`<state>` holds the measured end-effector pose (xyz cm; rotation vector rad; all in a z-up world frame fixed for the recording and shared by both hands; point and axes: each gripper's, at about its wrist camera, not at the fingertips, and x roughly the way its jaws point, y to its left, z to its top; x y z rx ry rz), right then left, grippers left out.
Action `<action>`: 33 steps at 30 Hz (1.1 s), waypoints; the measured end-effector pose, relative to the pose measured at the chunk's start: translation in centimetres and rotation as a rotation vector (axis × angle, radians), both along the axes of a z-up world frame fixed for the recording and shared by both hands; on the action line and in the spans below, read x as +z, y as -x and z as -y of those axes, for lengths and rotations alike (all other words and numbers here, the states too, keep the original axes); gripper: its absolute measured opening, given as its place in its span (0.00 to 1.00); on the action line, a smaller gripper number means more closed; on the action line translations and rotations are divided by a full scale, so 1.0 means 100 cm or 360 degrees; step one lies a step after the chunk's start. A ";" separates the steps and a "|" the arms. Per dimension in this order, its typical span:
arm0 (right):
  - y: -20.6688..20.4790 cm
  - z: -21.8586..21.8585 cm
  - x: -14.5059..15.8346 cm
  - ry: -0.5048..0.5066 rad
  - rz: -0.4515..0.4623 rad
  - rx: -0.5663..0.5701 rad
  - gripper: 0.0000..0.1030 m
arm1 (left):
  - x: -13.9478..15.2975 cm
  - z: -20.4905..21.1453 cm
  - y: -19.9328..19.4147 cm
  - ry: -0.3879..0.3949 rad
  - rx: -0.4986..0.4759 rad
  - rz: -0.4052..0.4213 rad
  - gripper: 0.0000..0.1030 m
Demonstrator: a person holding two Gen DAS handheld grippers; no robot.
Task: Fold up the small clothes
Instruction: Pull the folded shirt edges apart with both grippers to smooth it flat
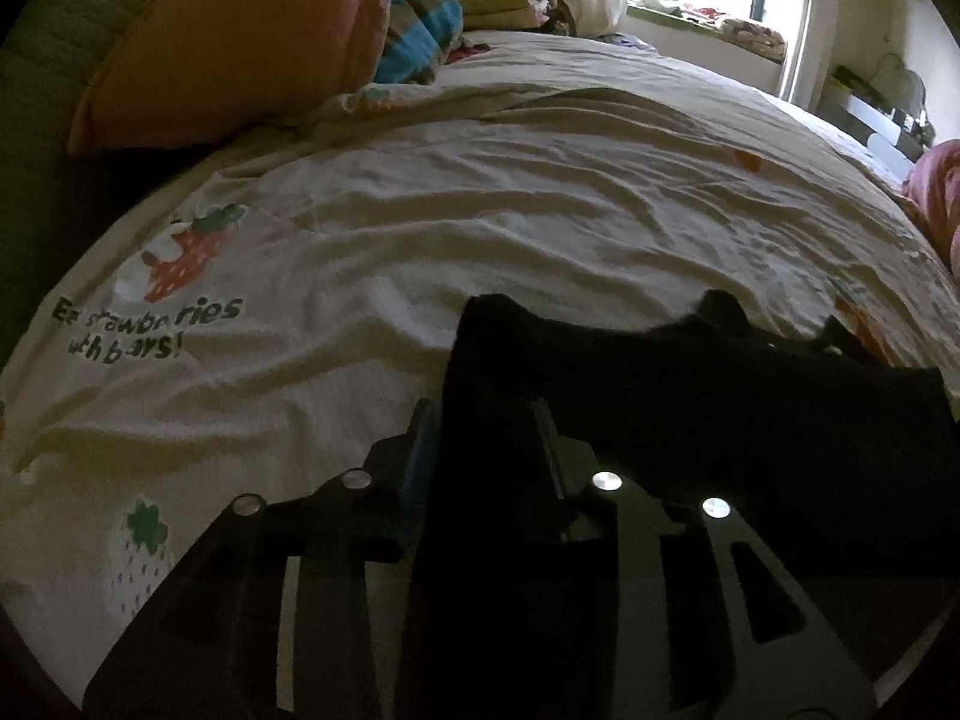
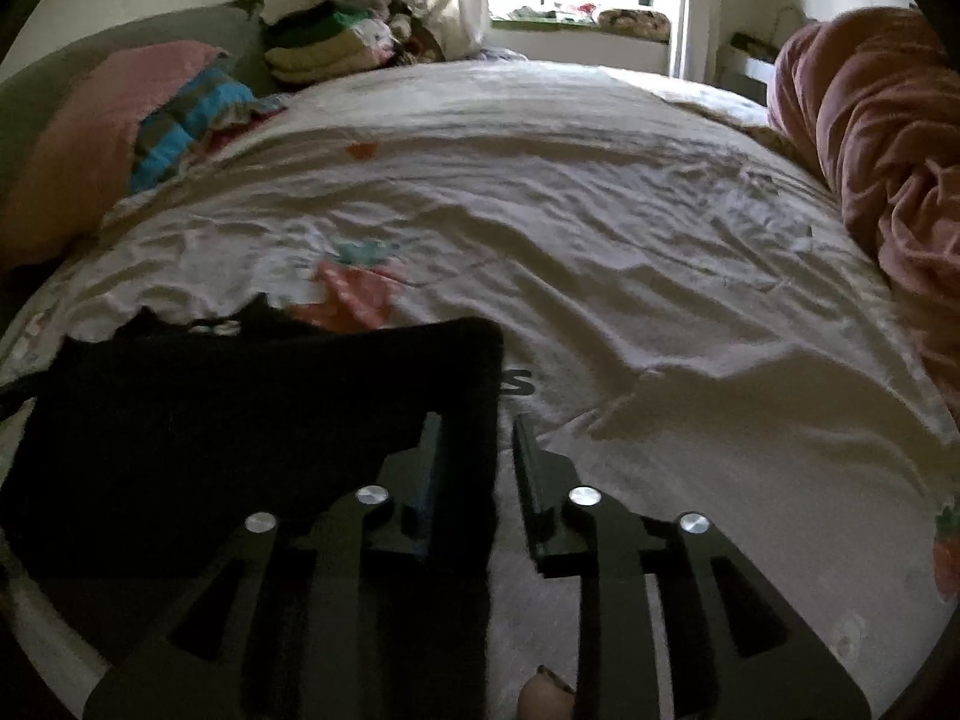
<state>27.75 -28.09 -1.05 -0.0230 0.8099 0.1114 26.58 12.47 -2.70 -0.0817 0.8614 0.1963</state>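
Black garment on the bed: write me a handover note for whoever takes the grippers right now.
Left gripper: jaws part open, one side edge of the black garment running between them; whether the pads still pinch it cannot be told.
Right gripper: jaws part open, the opposite edge in the gap, a clear space beside the right finger.
The garment hangs stretched between both grippers over the strawberry-print bedsheet.
Done: picked up and spread.
Left: lay it flat, fold, and probably add it to the folded pile at the head of the bed.

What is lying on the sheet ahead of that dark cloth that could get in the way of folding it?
Nothing visible: the black garment hangs between both tools, left tool and right tool, and the sheet ahead is bare, wrinkled fabric.
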 end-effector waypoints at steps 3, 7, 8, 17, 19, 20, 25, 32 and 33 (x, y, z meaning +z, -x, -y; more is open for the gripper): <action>0.018 -0.013 0.008 0.0026 0.0018 0.0117 0.35 | 0.004 0.005 0.010 0.0002 -0.0014 0.0023 0.35; 0.039 -0.030 0.011 0.0025 0.0000 0.0262 0.39 | 0.007 0.012 0.022 0.0003 -0.0045 0.0031 0.42; 0.043 -0.033 0.011 0.0016 -0.0015 0.0291 0.40 | 0.008 0.013 0.025 0.0003 -0.0050 0.0035 0.44; 0.066 -0.042 -0.009 0.0020 -0.0180 0.0352 0.45 | 0.003 0.021 0.050 0.0043 -0.0087 -0.0014 0.48; 0.071 -0.039 -0.012 0.0013 -0.0200 0.0341 0.45 | -0.001 0.022 0.054 0.0047 -0.0089 -0.0028 0.48; 0.073 -0.037 -0.012 0.0011 -0.0205 0.0333 0.45 | -0.003 0.022 0.057 0.0049 -0.0090 -0.0036 0.48; 0.084 -0.030 -0.019 0.0024 -0.0248 0.0298 0.45 | -0.019 0.019 0.071 0.0071 -0.0078 -0.0082 0.53; 0.102 -0.022 -0.007 -0.0052 -0.0222 0.0295 0.62 | -0.016 0.013 0.092 0.0108 -0.0087 -0.0053 0.58; 0.104 -0.024 -0.004 -0.0048 -0.0212 0.0296 0.64 | -0.015 0.012 0.094 0.0108 -0.0087 -0.0053 0.58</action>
